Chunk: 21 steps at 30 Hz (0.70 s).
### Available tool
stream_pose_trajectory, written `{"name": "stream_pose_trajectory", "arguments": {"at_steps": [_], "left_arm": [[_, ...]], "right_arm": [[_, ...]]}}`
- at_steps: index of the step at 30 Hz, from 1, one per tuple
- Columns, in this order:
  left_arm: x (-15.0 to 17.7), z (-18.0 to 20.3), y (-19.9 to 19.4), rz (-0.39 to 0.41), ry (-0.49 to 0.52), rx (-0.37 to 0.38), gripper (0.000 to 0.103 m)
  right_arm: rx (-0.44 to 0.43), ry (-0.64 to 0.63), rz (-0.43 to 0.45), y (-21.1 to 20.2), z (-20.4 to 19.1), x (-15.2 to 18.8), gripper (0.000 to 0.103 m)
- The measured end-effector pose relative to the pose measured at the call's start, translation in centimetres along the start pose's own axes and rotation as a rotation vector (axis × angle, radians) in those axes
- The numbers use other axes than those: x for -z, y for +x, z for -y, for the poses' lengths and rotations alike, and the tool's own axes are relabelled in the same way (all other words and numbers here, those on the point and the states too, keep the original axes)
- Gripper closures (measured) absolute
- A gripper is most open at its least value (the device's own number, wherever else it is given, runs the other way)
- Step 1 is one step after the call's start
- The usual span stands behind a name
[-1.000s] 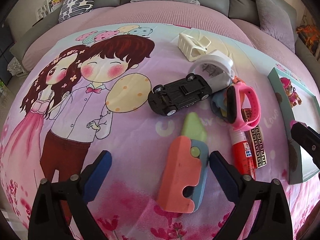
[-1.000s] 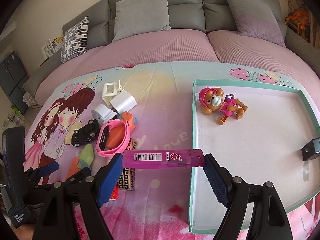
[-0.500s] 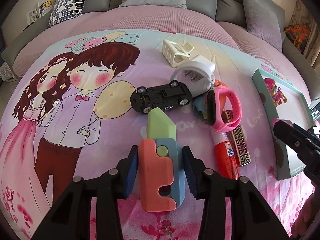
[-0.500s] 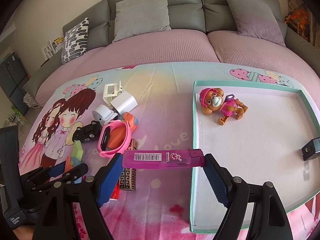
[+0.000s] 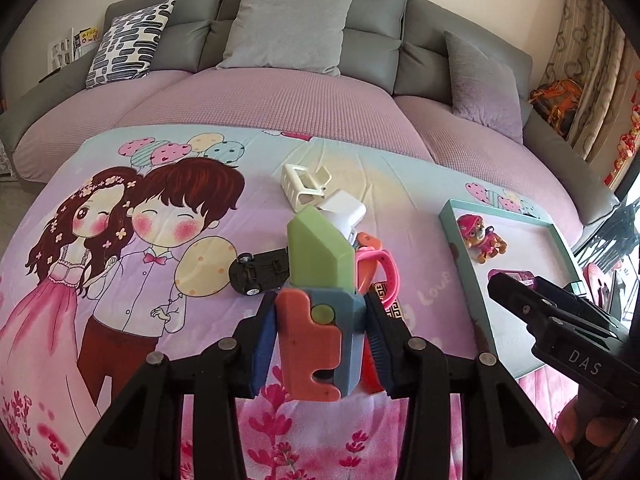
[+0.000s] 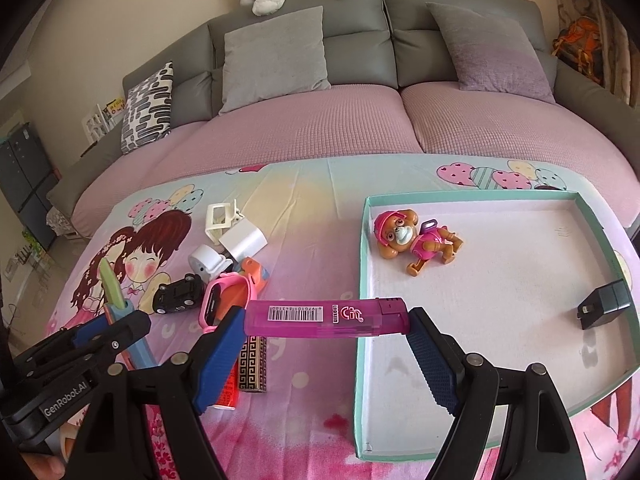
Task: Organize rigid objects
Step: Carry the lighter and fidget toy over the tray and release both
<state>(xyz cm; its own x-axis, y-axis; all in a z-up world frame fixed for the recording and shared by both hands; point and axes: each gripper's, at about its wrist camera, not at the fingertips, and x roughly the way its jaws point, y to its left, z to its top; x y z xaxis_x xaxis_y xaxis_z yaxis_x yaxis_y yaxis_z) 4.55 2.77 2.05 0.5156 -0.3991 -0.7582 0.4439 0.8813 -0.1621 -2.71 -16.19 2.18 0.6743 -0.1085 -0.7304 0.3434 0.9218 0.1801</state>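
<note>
My left gripper [image 5: 320, 320] is shut on a toy knife [image 5: 320, 256] with an orange and blue handle and a green blade. It holds the knife blade-up above the cartoon bedsheet. In the right wrist view the same knife [image 6: 114, 288] stands at the far left. My right gripper [image 6: 326, 320] is shut on a pink lighter [image 6: 326, 316], held crosswise by its two ends over the near left rim of the teal tray [image 6: 362, 280]. The tray holds a pink dog figure [image 6: 416, 240] and a black charger [image 6: 604, 304].
Left of the tray lies a pile: a black toy car [image 6: 178, 294], a pink watch [image 6: 218, 300], a white charger [image 6: 244, 240], a white clip [image 6: 218, 218], a red glue stick [image 6: 226, 394] and a patterned box [image 6: 252, 360]. Behind is a grey sofa with cushions.
My left gripper shut on the toy knife and lifted it off the sheet, tipping the blade upward. My right gripper rose slightly, still holding the lighter.
</note>
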Motion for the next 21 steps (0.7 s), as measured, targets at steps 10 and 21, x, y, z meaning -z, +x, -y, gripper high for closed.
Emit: {"name": "stream_pose_trajectory", "arguments": {"at_steps": [10, 21], "left_arm": [[-1.2, 5.1, 0.1, 0.0, 0.108, 0.028, 0.059], [-2.6, 14.4, 1.8, -0.033, 0.278, 0.148, 0.059]], "right_arm": [[0.11, 0.09, 0.035, -1.6, 5.3, -0.6, 0.02], [0.349, 0.248, -0.029, -2.2, 14.1, 0.7, 0.02]]}}
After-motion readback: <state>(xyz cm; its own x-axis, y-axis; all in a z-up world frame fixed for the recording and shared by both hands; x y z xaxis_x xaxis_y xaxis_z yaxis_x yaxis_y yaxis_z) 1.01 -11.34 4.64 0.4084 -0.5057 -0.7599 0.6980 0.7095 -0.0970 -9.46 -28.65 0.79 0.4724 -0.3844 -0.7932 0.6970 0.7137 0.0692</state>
